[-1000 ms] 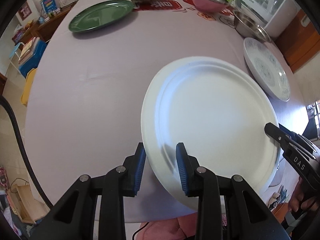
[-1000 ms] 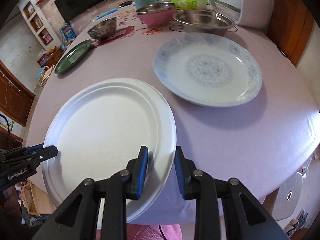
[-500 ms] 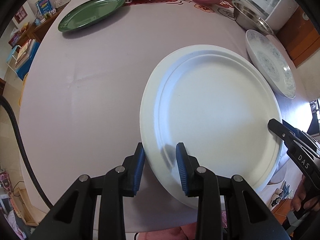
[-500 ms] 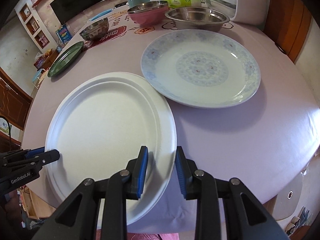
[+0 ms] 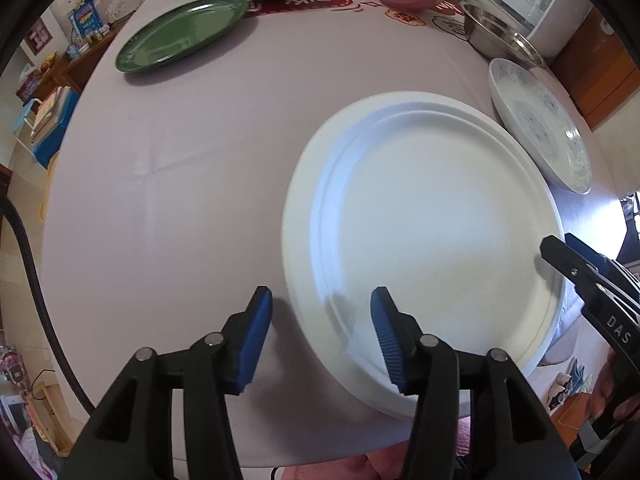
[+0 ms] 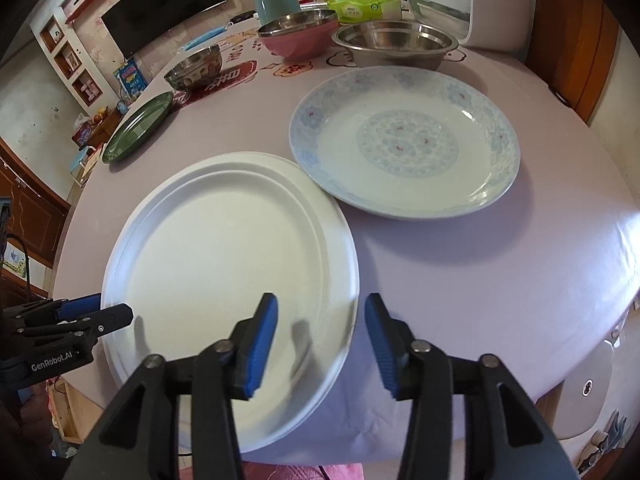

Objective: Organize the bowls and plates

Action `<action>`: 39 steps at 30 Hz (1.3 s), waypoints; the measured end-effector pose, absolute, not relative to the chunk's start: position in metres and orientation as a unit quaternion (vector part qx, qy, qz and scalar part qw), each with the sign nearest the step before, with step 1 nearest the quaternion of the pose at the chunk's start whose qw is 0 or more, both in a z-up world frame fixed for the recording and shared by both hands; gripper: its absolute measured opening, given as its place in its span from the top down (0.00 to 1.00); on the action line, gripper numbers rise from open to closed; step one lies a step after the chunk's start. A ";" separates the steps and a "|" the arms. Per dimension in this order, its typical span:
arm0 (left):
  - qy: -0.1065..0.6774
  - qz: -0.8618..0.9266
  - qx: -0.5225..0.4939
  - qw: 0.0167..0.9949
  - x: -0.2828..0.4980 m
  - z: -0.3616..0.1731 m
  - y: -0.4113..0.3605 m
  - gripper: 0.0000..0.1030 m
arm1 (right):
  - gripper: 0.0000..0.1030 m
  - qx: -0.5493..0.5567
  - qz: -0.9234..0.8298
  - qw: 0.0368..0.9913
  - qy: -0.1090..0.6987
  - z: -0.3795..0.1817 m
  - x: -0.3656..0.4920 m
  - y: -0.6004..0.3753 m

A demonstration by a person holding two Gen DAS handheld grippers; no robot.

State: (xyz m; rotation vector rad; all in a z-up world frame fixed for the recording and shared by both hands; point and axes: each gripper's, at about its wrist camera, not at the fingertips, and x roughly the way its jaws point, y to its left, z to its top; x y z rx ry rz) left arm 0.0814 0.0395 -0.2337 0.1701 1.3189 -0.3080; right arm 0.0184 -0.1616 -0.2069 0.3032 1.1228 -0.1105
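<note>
Both grippers have just been opening: left gripper (image 5: 320, 326) and right gripper (image 6: 318, 326) each straddle an opposite rim of the white plate (image 5: 432, 240) with pads clear of it, so this reads as the release step. Plate sits on the table (image 5: 180, 160) at the near edge, its far rim touching or just beside the patterned plate (image 6: 404, 140). Next, back both off without nudging it, then go for another dish, maybe the green plate (image 5: 180, 32)
</note>
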 end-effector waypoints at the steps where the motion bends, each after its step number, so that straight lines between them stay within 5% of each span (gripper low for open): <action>1: 0.608 -0.139 0.079 0.778 0.083 -0.233 0.041 0.47 | 0.53 0.141 -0.054 0.835 0.529 -0.206 0.018 -0.161; 39: 0.525 -0.226 0.102 0.814 0.089 -0.140 -0.010 0.26 | 0.52 0.164 -0.101 0.881 0.432 -0.170 0.014 -0.201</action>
